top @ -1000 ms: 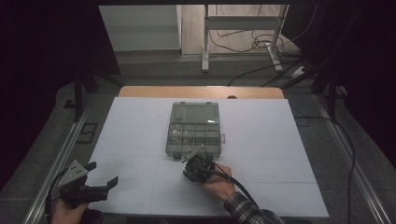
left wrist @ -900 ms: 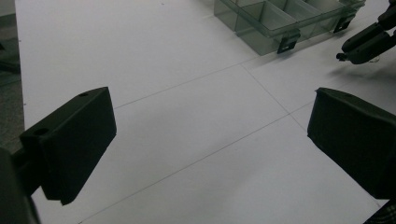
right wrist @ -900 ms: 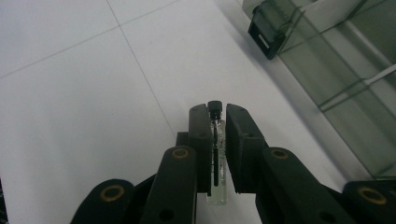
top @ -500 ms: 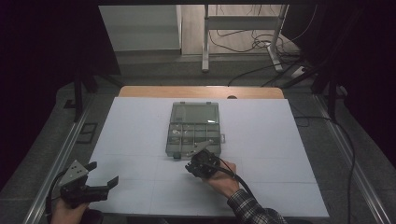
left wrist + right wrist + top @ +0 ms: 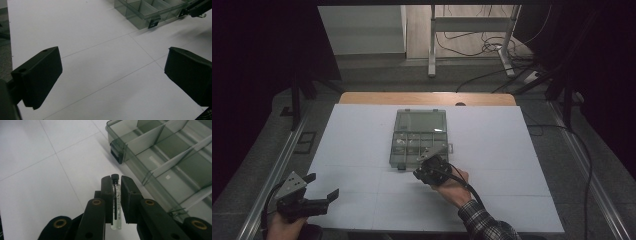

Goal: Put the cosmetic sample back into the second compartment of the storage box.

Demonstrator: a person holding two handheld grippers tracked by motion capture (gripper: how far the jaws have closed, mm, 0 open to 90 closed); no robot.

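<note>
Left of the compartment box and well apart from it, the left gripper hangs at the white counter edge, jaws wide apart. The box is clear, smoky plastic with thin dividers. At its near edge, the right gripper jaws clamp a small glass vial with a black cap.

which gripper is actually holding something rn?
The right gripper: its jaws are shut on a small clear glass vial with a black cap, beside the grey-green compartment box. The left gripper is open, nothing between its jaws.
</note>
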